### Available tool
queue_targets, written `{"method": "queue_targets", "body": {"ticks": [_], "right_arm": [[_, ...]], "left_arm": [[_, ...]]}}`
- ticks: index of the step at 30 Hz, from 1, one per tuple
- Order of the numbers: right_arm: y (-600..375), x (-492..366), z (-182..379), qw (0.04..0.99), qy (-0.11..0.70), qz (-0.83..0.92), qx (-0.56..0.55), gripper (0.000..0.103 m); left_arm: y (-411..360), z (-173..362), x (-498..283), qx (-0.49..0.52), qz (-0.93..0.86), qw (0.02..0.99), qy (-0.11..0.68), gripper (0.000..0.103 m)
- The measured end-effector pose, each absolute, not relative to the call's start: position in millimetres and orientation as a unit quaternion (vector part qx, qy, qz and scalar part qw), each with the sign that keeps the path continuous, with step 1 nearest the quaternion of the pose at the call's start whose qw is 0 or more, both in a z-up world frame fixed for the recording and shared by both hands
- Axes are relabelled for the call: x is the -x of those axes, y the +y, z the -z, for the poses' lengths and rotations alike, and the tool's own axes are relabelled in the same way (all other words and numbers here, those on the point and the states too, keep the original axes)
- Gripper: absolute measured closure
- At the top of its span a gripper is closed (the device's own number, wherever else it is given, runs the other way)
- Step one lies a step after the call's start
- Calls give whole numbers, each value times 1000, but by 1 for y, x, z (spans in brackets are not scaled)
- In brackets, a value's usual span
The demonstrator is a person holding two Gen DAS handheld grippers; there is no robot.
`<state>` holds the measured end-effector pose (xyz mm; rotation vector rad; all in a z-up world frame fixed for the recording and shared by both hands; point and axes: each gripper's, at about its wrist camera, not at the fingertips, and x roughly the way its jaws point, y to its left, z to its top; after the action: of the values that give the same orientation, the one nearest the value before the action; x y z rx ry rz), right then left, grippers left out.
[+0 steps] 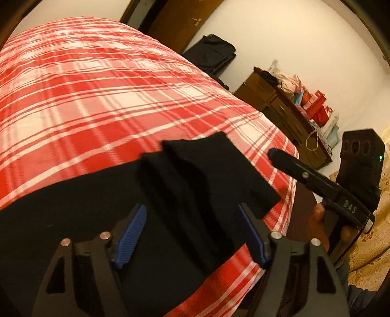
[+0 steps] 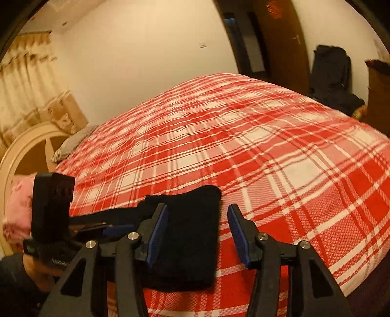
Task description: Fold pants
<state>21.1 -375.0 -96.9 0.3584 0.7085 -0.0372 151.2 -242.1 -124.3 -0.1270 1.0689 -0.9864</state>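
Black pants (image 1: 195,175) lie folded in a narrow stack near the front edge of the bed (image 1: 97,97). In the left wrist view my left gripper (image 1: 192,234) hovers over the stack with its blue pads wide apart, gripping nothing. A finger (image 1: 287,163) of my right gripper reaches in from the right, just past the pants' edge. In the right wrist view my right gripper (image 2: 198,231) stands open above the right end of the pants (image 2: 192,214), one pad over the cloth and the other over the sheet. The left gripper (image 2: 107,228), in a hand, lies low over the pants at the left.
The red and white plaid sheet (image 2: 268,146) covers the whole bed. A headboard (image 2: 22,151) and pillows (image 2: 70,143) are at the left. A brown dresser (image 1: 287,114) with red bags, a dark suitcase (image 1: 214,53) and a door (image 1: 178,22) stand beyond the bed.
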Motion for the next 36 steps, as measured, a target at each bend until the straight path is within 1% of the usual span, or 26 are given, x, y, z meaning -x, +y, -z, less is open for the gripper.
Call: {"method": "queue_targets", "body": {"ticks": [1,2,3,4,5,6,7,8,12,18,27,36], "right_arm": [[-377,-22,97,921,344,19,-180,50],[-379,-21,97,921,342,22,-185,50],[-379,-21,97,921,340,25,-187,50],[-379,-20,97,922,338,27,-187,50],[-378,-20,96,923,335,28,-186,50],[-376,-19,95,925,332,28,-185,50],[-375,-19,94,926,329,28,-183,50],[-375,-17,92,927,326,28,-182,50],[-374,-14,90,931,313,34,-187,46],[-364,-18,98,929,321,30,-183,45],[-331,-26,115,925,348,-5,-151,45],[-321,-26,118,927,345,-15,-143,45]], "left_arm": [[-247,124,-150,53,448,747,489,28],[-251,124,-151,49,445,748,490,32],[-254,126,-152,46,444,748,491,40],[-257,126,-152,41,440,749,493,44],[-259,127,-153,32,431,754,494,56],[-259,128,-154,28,424,758,495,70],[-258,127,-154,28,423,760,493,77],[-256,126,-156,27,422,760,493,89],[-240,107,-154,28,425,767,480,91],[-195,81,-153,37,417,780,465,91],[-147,82,-153,52,391,793,464,92],[-102,86,-152,67,364,808,458,92]]}}
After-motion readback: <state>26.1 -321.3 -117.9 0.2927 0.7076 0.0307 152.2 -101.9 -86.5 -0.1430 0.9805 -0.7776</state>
